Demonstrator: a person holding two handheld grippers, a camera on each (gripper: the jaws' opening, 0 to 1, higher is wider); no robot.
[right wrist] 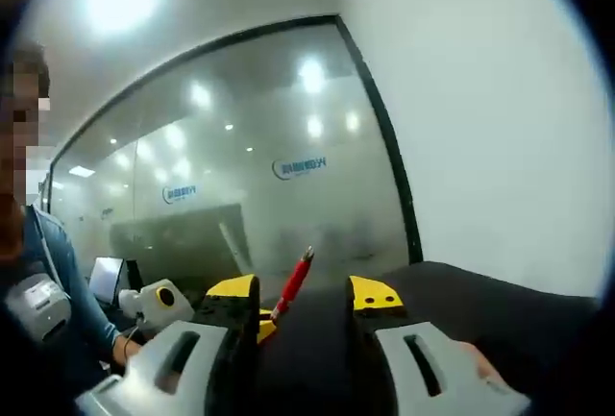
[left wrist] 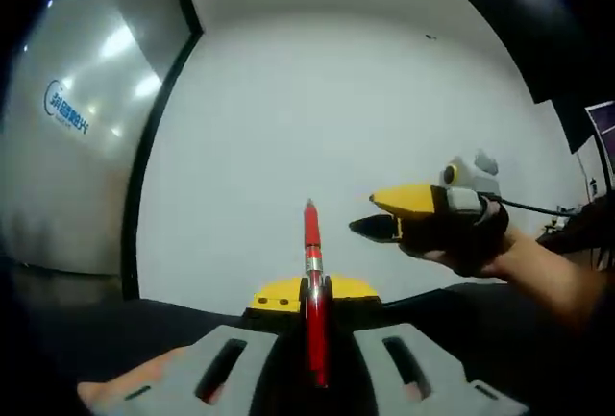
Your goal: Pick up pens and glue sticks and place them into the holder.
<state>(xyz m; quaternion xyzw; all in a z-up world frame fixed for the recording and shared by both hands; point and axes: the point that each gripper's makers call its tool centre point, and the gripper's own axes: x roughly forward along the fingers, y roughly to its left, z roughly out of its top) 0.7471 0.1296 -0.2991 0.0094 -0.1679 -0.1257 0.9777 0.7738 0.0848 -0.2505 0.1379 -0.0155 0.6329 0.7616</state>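
Observation:
A red pen point(left wrist: 312, 243) stands upright in my left gripper point(left wrist: 312, 293), whose grey jaws with yellow tips are shut on its lower half. In the left gripper view my right gripper point(left wrist: 381, 215) comes in from the right, held by a gloved hand point(left wrist: 461, 243), level with the pen's tip and a little to its right. In the right gripper view my right gripper point(right wrist: 306, 293) is open. The red pen point(right wrist: 295, 283) shows tilted in the gap between the jaw tips, apart from both. The left gripper point(right wrist: 258, 326) holding it peeks out behind the left jaw.
A white wall point(left wrist: 317, 109) and a frosted glass partition point(right wrist: 250, 185) with a blue logo and black frame stand ahead. A dark surface point(right wrist: 480, 310) lies below. A person's blue sleeve point(right wrist: 58, 272) and a screen point(right wrist: 106, 277) are at the left.

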